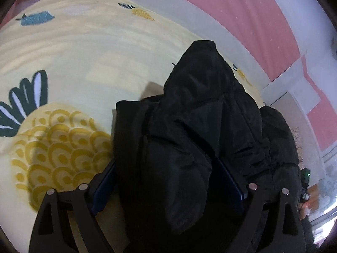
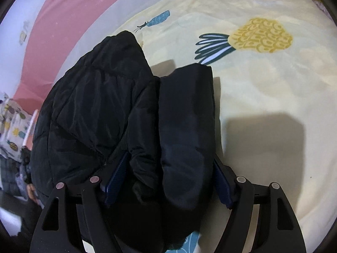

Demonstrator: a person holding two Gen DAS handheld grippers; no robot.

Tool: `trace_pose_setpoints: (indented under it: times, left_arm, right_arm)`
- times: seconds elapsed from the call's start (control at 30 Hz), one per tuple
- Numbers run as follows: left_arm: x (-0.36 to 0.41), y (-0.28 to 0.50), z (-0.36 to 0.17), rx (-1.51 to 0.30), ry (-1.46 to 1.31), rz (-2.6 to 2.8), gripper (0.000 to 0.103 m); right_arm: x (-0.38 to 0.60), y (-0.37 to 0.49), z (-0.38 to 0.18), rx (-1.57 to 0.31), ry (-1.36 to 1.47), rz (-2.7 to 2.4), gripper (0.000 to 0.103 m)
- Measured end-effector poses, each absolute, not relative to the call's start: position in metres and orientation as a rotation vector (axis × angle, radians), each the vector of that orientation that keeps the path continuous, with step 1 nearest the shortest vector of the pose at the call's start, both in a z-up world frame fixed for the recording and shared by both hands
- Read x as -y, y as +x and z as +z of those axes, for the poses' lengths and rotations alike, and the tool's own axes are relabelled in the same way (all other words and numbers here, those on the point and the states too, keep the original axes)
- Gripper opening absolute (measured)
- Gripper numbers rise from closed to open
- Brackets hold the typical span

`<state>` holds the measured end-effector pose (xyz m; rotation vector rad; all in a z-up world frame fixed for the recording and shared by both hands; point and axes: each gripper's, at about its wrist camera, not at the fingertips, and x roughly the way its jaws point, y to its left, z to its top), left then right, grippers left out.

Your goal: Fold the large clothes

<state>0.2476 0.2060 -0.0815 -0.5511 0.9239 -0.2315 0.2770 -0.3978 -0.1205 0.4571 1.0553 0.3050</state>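
A black puffer jacket (image 1: 195, 113) lies bunched on a yellow pineapple-print bedsheet (image 1: 84, 63). In the left wrist view my left gripper (image 1: 166, 181) has its blue-padded fingers (image 1: 231, 181) on either side of a thick fold of the jacket and is shut on it. In the right wrist view the same jacket (image 2: 101, 97) shows, with a folded sleeve part (image 2: 185, 116) beside it. My right gripper (image 2: 168, 179) has its blue pads (image 2: 115, 175) clamped on this bulky fold. The fingertips are partly buried in fabric.
The sheet (image 2: 263, 105) spreads wide to the right of the jacket in the right wrist view. A pink and white wall (image 1: 242, 10) borders the bed's far edge. A pineapple-print pillow (image 2: 12, 126) sits at the left edge of that view.
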Motion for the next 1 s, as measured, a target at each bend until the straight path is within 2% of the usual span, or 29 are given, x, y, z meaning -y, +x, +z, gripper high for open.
trace_pose_setpoints:
  times: [0.27,0.33,0.4,0.67,0.77,0.87,0.93,1.0]
  left_arm:
    - [-0.204,0.270,-0.082,-0.953,-0.570,-0.266,0.096]
    - [-0.204,0.267,-0.083,-0.950,-0.564,-0.262,0.095]
    - [-0.202,0.260,-0.082,-0.950,-0.550,-0.269,0.093]
    - [-0.194,0.273,-0.078,-0.972,-0.532,-0.268,0.093]
    - [-0.194,0.268,-0.081,-0.968,-0.549,-0.281,0.090]
    - [-0.192,0.265,-0.084,-0.964,-0.540,-0.296,0.090]
    - [-0.188,0.269,-0.082,-0.969,-0.529,-0.287,0.087]
    - [-0.183,0.270,-0.078,-0.968,-0.511,-0.282,0.075]
  right_arm:
    - [0.386,0.291,-0.123,-1.052,0.455,0.303,0.075]
    - [0.384,0.288,-0.122,-1.054,0.455,0.306,0.074]
    - [0.384,0.286,-0.122,-1.061,0.454,0.322,0.068]
    - [0.380,0.309,-0.133,-1.065,0.478,0.353,0.067]
    - [0.381,0.303,-0.133,-1.063,0.485,0.378,0.057]
    - [0.383,0.301,-0.136,-1.058,0.488,0.401,0.055]
    - [0.379,0.308,-0.140,-1.060,0.495,0.397,0.054]
    - [0.376,0.317,-0.141,-1.061,0.480,0.394,0.049]
